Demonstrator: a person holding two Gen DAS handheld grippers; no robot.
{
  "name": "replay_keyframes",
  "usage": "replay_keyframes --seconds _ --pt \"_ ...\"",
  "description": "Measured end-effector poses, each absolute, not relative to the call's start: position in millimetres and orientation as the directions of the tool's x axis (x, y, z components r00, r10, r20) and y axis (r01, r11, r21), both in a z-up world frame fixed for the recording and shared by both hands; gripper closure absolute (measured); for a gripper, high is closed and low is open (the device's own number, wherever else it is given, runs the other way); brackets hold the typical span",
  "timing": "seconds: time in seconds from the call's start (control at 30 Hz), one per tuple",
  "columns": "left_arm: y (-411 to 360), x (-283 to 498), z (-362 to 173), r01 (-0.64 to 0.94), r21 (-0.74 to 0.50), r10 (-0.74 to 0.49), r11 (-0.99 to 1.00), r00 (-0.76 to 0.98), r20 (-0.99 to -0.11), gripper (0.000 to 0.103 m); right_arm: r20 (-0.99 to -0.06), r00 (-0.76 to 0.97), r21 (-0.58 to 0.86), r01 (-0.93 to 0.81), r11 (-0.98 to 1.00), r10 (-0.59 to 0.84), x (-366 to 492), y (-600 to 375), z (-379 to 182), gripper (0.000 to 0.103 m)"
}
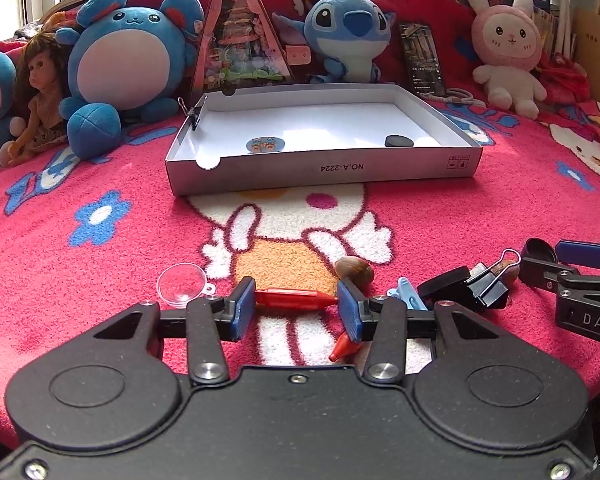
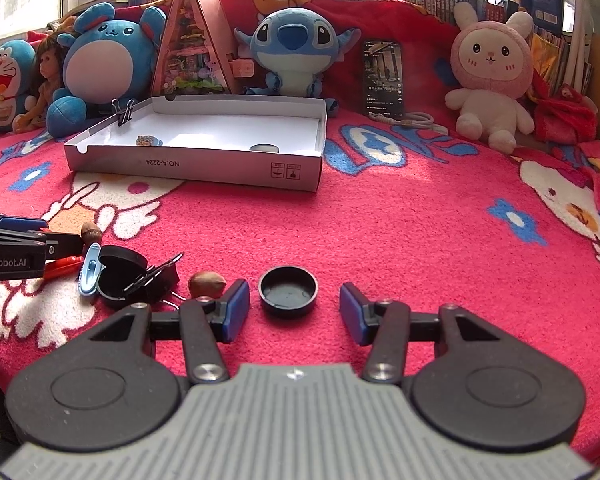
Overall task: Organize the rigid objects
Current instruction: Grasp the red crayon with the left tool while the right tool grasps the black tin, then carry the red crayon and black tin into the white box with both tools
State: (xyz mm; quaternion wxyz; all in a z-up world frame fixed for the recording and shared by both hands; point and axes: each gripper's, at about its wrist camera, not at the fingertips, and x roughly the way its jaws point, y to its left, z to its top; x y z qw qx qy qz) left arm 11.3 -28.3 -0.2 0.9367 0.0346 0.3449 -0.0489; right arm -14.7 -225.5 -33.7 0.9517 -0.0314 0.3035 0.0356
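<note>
Now both claws stand wide and hold nothing. Your left gripper (image 1: 296, 312) straddles the red crayon (image 1: 296, 299) at lower centre; your right gripper (image 2: 294, 312) frames the black cap (image 2: 288, 291). Lower squarely, close gently, then carry to the white box (image 1: 320, 168) at upper centre.

We've got two matching rigs here. The left gripper (image 1: 296, 312) has a matte black body, two big round discs, silver screws at the linkage pivots and ribbed blue pads (image 1: 242, 308). The right gripper (image 2: 294, 310) uses the same black arms and blue pads (image 2: 236, 310), but its housing is ribbed grey. White lettering runs along each one's side.
</note>
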Motion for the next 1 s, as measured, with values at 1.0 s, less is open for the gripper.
replay_keyframes --seconds 1.0 --pt "-14 25 27 0.117 0.022 -0.081 0.993 0.796 -0.601 0.061 -0.549 0.834 -0.011 -0.073 0.997 0.055 -5 -225 -18 0.066"
